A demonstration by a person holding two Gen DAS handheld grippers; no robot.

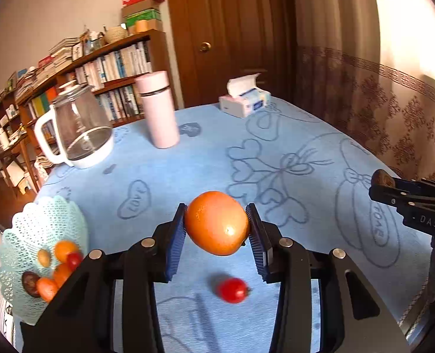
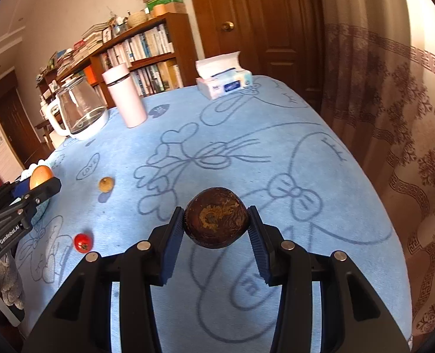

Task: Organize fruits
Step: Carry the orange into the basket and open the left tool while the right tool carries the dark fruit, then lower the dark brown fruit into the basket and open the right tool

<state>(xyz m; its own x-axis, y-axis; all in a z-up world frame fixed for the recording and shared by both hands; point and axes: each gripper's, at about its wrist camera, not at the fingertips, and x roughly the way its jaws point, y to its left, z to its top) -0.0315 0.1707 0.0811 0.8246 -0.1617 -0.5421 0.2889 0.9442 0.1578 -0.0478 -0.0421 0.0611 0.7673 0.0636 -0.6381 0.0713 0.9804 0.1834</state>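
Observation:
My left gripper [image 1: 217, 223] is shut on an orange [image 1: 216, 222], held above the blue tablecloth [image 1: 188, 164]. To its lower left stands a mint lace basket [image 1: 38, 223] holding several small fruits. A red cherry tomato [image 1: 233, 290] lies on the cloth under the orange. My right gripper [image 2: 216, 223] is shut on a dark brown wrinkled round fruit [image 2: 216, 222], also off the cloth. In the right wrist view the cherry tomato [image 2: 83, 242] and a small tan fruit [image 2: 106, 184] lie loose at left, near the left gripper [image 2: 38, 184] with its orange [image 2: 41, 176].
At the table's far side stand a glass kettle [image 1: 76, 129], a pink tumbler [image 1: 158, 108] and a tissue pack [image 1: 243, 100]. Behind are a bookshelf [image 1: 99, 70], a brown door [image 1: 232, 35] and a patterned curtain [image 1: 393, 103]. The right gripper [image 1: 411, 200] shows at the right edge.

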